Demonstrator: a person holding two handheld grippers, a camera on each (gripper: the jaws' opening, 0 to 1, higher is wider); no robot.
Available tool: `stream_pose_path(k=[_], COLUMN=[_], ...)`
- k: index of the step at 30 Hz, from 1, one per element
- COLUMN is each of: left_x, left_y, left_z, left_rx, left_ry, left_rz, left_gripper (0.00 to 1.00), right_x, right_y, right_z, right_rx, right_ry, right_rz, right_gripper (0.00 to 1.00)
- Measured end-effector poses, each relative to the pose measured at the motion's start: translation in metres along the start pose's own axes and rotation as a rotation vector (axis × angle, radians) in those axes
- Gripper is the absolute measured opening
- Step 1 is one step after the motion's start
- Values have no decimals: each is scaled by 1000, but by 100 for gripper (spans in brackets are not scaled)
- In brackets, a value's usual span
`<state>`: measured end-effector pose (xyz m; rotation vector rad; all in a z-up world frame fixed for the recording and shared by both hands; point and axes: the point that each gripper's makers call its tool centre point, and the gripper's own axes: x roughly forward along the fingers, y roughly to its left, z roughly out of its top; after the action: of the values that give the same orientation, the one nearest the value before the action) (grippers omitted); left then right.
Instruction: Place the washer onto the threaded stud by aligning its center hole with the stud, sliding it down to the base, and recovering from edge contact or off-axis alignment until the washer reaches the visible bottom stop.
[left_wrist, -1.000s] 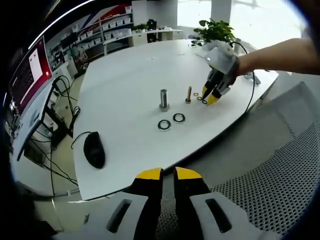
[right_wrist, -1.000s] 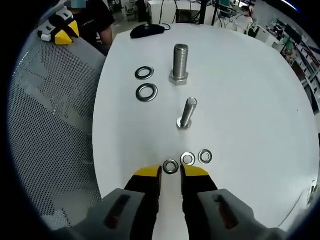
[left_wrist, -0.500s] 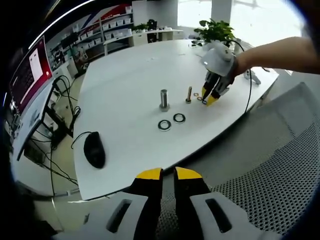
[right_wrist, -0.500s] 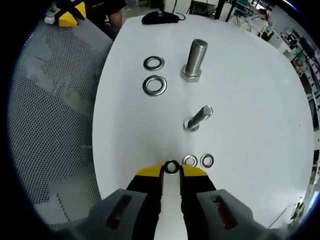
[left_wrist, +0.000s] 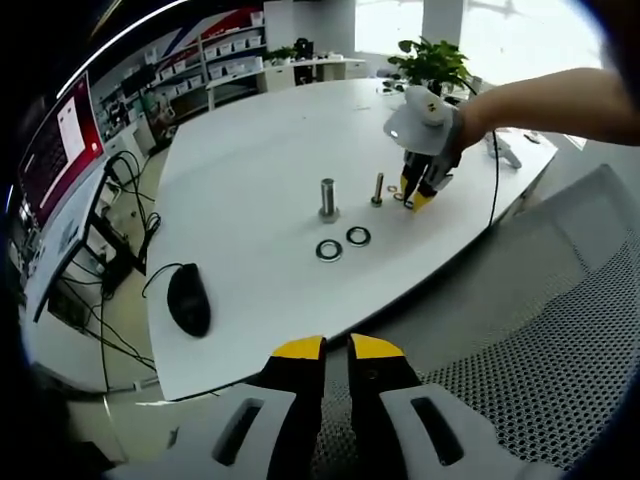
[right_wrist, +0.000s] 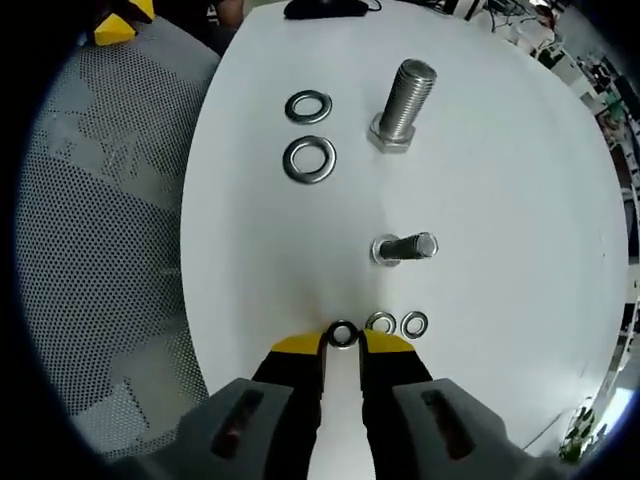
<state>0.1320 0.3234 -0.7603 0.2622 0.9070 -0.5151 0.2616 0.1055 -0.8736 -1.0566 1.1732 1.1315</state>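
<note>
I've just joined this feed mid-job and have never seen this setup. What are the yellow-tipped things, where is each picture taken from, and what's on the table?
A person holds a two-jaw gripper in each hand; each carries a fisheye camera looking along its own yellow-tipped jaws. In the right gripper view, the right gripper has its jaws either side of a small washer on the white table; whether they pinch it cannot be told. Beside it lie two more small washers, then a small stud, a large stud and two large washers. The left gripper hangs back over a mesh chair, nearly shut, holding nothing. A mouse lies on the table.
</note>
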Motion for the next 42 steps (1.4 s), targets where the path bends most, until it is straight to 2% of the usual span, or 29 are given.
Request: stream_pose_path(k=[2, 12, 15, 21, 27, 33, 35, 38, 42], left_x=[0, 0, 0, 0, -1, 0, 0, 0, 0], left_y=[0, 0, 0, 0, 0, 0, 0, -1, -1], left_z=[0, -1, 0, -1, -1, 0, 0, 0, 0], left_rx=[1, 3, 2, 2, 2, 3, 4, 6, 5], left_ry=[0, 0, 1, 0, -1, 0, -2, 0, -2], left_rz=[0, -1, -1, 0, 0, -1, -1, -3, -3], left_gripper=[6, 6, 6, 6, 6, 6, 6, 6, 6], right_x=[-1, -1, -2, -6, -6, -7, -7, -8, -7], right_y=[-1, 0, -2, 5, 3, 3, 3, 3, 4], right_z=[0, 0, -2, 2, 0, -2, -2, -3, -2], right_rx=[39, 3, 25, 16, 22, 32, 67, 73, 69], right_ry=[-5, 42, 51, 45, 44, -3, -38, -75, -89], right_rz=[9, 19, 20, 19, 19, 29, 31, 26, 12], right_gripper=[15, 15, 15, 15, 14, 14, 14, 14, 14])
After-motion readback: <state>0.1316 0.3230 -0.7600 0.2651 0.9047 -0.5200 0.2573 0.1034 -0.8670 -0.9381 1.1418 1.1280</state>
